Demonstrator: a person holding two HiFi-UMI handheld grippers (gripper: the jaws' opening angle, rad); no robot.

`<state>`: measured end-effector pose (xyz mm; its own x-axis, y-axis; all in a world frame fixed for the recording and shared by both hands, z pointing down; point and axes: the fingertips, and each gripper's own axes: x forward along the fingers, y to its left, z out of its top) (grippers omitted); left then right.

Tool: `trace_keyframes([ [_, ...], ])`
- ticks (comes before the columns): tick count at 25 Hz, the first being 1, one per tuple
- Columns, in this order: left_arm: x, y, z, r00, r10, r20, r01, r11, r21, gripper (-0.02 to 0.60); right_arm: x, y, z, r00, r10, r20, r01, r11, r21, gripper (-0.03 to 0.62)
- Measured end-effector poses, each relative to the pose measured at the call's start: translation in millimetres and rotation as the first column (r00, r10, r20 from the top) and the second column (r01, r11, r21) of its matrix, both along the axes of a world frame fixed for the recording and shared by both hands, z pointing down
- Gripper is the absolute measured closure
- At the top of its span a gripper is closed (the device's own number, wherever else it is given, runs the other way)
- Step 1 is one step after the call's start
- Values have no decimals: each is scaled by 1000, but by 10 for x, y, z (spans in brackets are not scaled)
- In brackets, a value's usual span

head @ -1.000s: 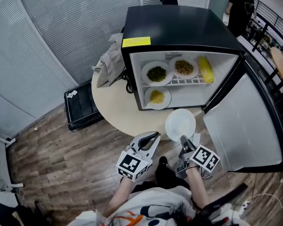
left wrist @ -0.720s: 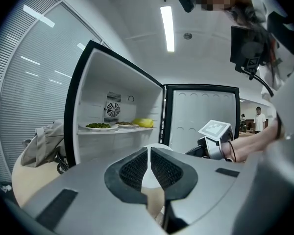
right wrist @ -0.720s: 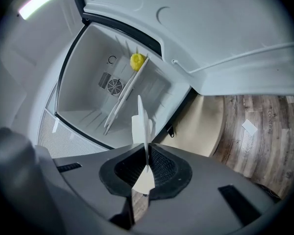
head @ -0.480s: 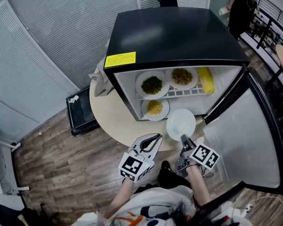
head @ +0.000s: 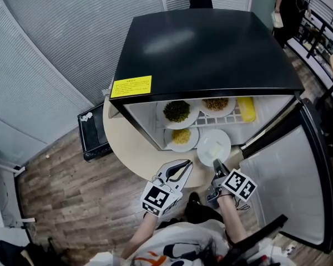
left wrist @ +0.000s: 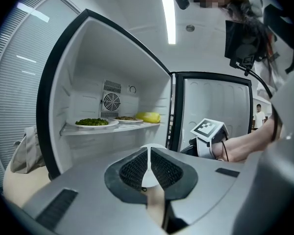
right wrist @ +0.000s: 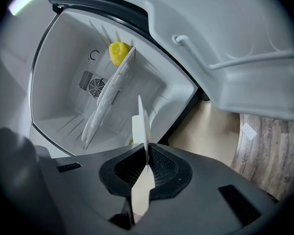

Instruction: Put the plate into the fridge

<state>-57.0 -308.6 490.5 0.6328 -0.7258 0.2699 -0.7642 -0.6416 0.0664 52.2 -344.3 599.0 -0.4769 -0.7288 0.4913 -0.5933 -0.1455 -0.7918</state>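
Jutting forward from the clenched right tongs (head: 216,163) is the plate (head: 213,146); left tongs (head: 183,163) clenched empty

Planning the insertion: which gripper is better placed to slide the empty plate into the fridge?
Right. The right gripper holds the plate by its rim at the open fridge; the left gripper is shut, empty, beside it.

White round plate (head: 213,147), empty, roughly level, sits at the open front of the black fridge (head: 205,49), lower level, right side. Its near rim is pinched by the right gripper (head: 216,163). Fridge door stands open.
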Motion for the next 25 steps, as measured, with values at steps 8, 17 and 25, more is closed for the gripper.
trace_keyframes([
  [8, -16, -140, 79, 1000, -14, -1, 14, 1000, -15, 555, 47, -176, 76, 996, 48, -70, -48, 999, -2, 568],
  [17, -41, -176, 166, 1000, -17, -2, 17, 999, -45, 555, 49, -381, 124, 985, 106, -133, -103, 994, 31, 568],
  [25, -114, -201, 186, 999, -32, 0, 32, 998, -54, 555, 21, -617, 171, 975, 140, -175, -128, 989, 79, 568],
])
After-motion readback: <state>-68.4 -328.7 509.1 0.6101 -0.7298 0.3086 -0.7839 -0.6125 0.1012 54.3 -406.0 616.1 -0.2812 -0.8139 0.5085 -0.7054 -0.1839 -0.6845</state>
